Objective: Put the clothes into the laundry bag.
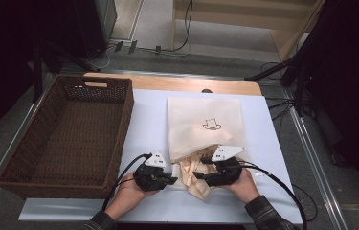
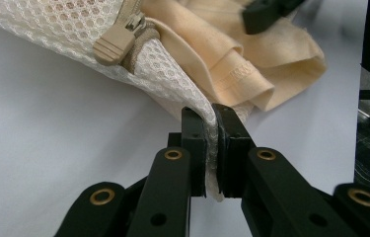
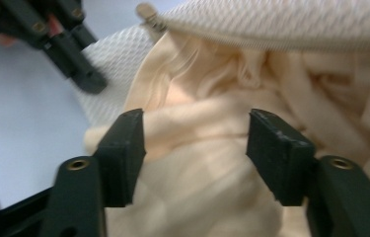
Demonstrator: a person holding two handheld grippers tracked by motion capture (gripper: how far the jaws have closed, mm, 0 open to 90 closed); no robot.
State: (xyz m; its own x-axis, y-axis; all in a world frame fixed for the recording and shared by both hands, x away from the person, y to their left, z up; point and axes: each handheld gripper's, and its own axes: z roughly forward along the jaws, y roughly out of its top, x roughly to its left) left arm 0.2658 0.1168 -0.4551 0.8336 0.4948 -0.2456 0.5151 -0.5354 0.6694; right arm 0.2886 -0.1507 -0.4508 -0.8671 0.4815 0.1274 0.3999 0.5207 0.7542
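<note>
A cream mesh laundry bag (image 1: 205, 125) with a small printed figure lies on the white table top (image 1: 149, 120), its open end toward the person. A pale peach cloth (image 1: 194, 176) spills out of that opening. My left gripper (image 2: 211, 114) is shut on the bag's mesh edge (image 2: 172, 84), just below the beige zipper pull (image 2: 116, 42). My right gripper (image 3: 195, 133) stands open over the peach cloth (image 3: 197, 187), which lies between and under its jaws without being pinched. In the high view, the left gripper (image 1: 172, 180) and the right gripper (image 1: 198, 176) face each other at the bag's mouth.
A large brown wicker basket (image 1: 33, 143) with nothing in it stands at the left of the table. Beyond the table lie a grey floor, cables and dark stands. The table's front edge is close to the person's hands.
</note>
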